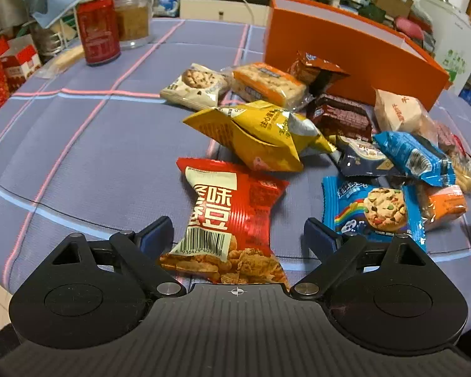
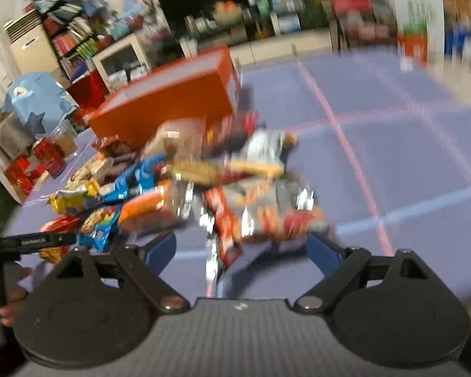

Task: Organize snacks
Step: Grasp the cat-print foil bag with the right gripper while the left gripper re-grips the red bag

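Snacks (image 1: pixel 260 132) lie heaped beside an orange box (image 1: pixel 345 53); both grippers' fingers (image 1: pixel 155 232) spread wide.

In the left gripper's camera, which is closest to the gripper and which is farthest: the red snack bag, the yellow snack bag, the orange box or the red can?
1. red snack bag: between the open fingers of the left gripper.
2. yellow snack bag: just behind it, mid-table.
3. orange box and red can: both far back, box on the right, can on the left; too close to call.
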Available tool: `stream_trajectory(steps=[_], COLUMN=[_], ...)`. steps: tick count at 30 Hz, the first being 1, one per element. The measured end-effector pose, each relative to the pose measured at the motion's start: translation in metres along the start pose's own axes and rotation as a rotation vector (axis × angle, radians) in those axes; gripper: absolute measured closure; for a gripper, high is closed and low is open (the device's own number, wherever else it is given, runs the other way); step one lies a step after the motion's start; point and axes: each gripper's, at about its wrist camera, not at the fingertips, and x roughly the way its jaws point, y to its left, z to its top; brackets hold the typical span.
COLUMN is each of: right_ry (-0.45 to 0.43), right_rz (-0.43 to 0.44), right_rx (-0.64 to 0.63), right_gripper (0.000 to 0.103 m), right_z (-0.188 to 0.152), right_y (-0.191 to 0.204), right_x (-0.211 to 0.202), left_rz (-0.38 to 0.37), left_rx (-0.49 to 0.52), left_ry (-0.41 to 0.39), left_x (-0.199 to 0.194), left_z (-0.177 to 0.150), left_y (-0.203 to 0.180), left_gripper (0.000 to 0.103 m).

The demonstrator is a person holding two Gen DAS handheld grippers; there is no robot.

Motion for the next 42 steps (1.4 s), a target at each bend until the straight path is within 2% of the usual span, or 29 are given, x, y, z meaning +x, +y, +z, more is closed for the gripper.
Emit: stream_trajectory(steps=[4, 6, 8, 11, 14, 17, 19, 21, 24, 26, 29, 30, 34, 37, 39, 40, 41, 42], right_ry=[0.072, 0.059, 0.042, 0.014, -0.012, -0.068, -0.065, -0.045, -0.031, -0.026, -0.028, -0.02, 0.022, 0.012, 0.0, -0.008, -0.016, -0.019], right_rz=[-0.031, -0.019, -0.067, -0.112, -0.072, -0.078, -0.11, -0.158, -0.133, -0.155, -0.176, -0.175, -0.221, -0.179, -0.176, -0.177, -0.181, -0.181], right_rx=[0.068, 0.03, -0.047, -0.105, -0.004, 0.124, 0.165, 0.112, 0.042, -0.017, -0.068, -0.078, -0.159, -0.156, -0.174, -0.19, -0.211, -0.231], right_gripper=[0.011, 0.011, 0.011, 0.011, 0.011, 0.011, 0.011, 0.011, 0.018, 0.021, 0.017, 0.012, 0.012, 0.012, 0.012, 0.016, 0.02, 0.03], right_z=[0.024, 0.039, 0.051, 0.048, 0.04, 0.038, 0.043, 0.047, 0.038, 0.031, 0.025, 0.026, 0.032, 0.035, 0.033, 0.03, 0.027, 0.025], right_y=[-0.008, 0.0, 0.013, 0.024, 0.018, 0.014, 0.015, 0.019, 0.021, 0.018, 0.007, 0.005, 0.014, 0.011, 0.01, 0.01, 0.011, 0.012], right_x=[0.037, 0.051, 0.063, 0.064, 0.055, 0.05, 0.062, 0.077, 0.079, 0.071, 0.066, 0.067, 0.077, 0.081, 0.08, 0.079, 0.077, 0.074], left_rz=[0.003, 0.004, 0.004, 0.019, 0.013, 0.003, 0.006, 0.016, 0.02, 0.0, -0.01, -0.005, 0.011, 0.021, 0.051, 0.066, 0.05, 0.041], left_rx=[-0.002, -0.01, -0.01, 0.009, 0.015, 0.012, 0.015, 0.024, 0.022, 0.013, 0.033, 0.039, 0.032, 0.051, 0.076, 0.091, 0.095, 0.103], left_ry=[-0.008, -0.013, -0.01, -0.012, -0.014, -0.011, 0.0, 0.002, -0.008, -0.002, -0.002, -0.006, 0.002, 0.012, 0.016, 0.002, -0.008, -0.017], left_x=[-0.006, -0.007, -0.006, -0.006, -0.005, -0.004, -0.002, -0.003, -0.008, -0.013, -0.019, -0.019, -0.011, -0.003, 0.003, 0.003, 0.001, -0.001], left_z=[0.0, 0.002, 0.003, 0.001, 0.0, 0.0, 0.0, -0.001, -0.002, -0.004, -0.01, -0.01, -0.002, 0.0, -0.001, -0.002, -0.003, -0.003], left_y=[0.003, 0.004, 0.005, 0.003, 0.002, 0.001, -0.001, -0.002, 0.001, 0.006, 0.01, 0.01, 0.009, 0.006, 0.003, 0.001, 0.001, 0.001], left_gripper=[0.035, 0.035, 0.035, 0.034, 0.033, 0.032, 0.032, 0.032, 0.032, 0.032, 0.032, 0.032, 0.032, 0.032, 0.037, 0.044, 0.063, 0.075])
